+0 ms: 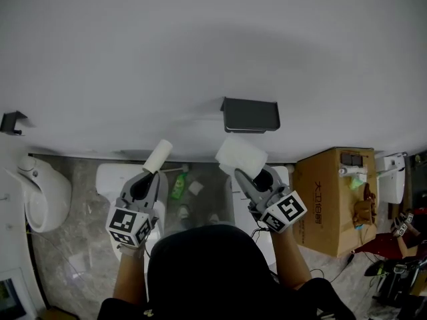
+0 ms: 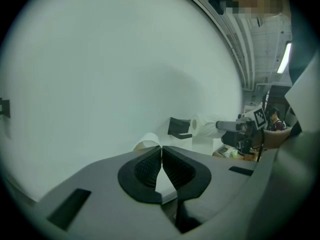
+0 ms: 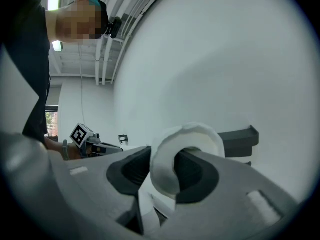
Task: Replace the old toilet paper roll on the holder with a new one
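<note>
The black holder (image 1: 250, 115) hangs on the white wall with nothing on it. Just below it my right gripper (image 1: 248, 174) is shut on the wall of a full white toilet paper roll (image 1: 241, 156). In the right gripper view one jaw sits inside the roll's (image 3: 187, 149) core and the other outside, with the holder (image 3: 239, 140) behind to the right. Further left, my left gripper (image 1: 152, 172) is shut on a thin, nearly used-up roll (image 1: 158, 156). Its end (image 2: 147, 141) shows above the pinched jaws, and the holder (image 2: 180, 127) lies beyond to the right.
A white toilet (image 1: 43, 192) stands at the left and a cardboard box (image 1: 330, 199) at the right. A green bottle (image 1: 179, 187) and small items lie on the floor between white bins. A small black hook (image 1: 12, 121) sits on the wall, far left.
</note>
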